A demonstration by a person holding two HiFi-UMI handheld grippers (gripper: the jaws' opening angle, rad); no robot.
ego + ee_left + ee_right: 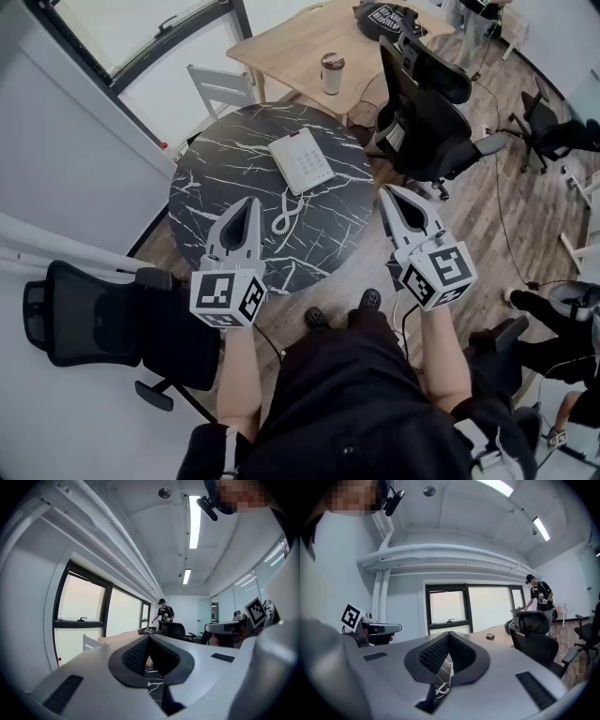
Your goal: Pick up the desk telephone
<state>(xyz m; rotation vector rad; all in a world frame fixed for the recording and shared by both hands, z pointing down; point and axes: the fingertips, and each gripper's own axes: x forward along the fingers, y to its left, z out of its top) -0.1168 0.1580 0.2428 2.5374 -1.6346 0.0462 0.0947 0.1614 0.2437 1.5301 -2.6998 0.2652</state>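
A white desk telephone (pixel 302 160) lies on the far half of a round black marble table (pixel 216 178), its coiled white cord (pixel 287 215) trailing toward me. My left gripper (pixel 248 203) hovers over the table's near left part, jaws shut and empty, short of the phone. My right gripper (pixel 386 193) is held at the table's near right edge, also shut on nothing. In the left gripper view the jaws (pixel 149 637) meet at the tip. The right gripper view shows its jaws (pixel 449 633) closed, with the cord (pixel 440 686) seen through the gap below.
Black office chairs stand at the right (pixel 427 117) and at the near left (pixel 89 314). A wooden table (pixel 281 47) with a cup (pixel 332 73) is behind the marble table. A grey wall and window run along the left. A person (pixel 540 598) stands far off.
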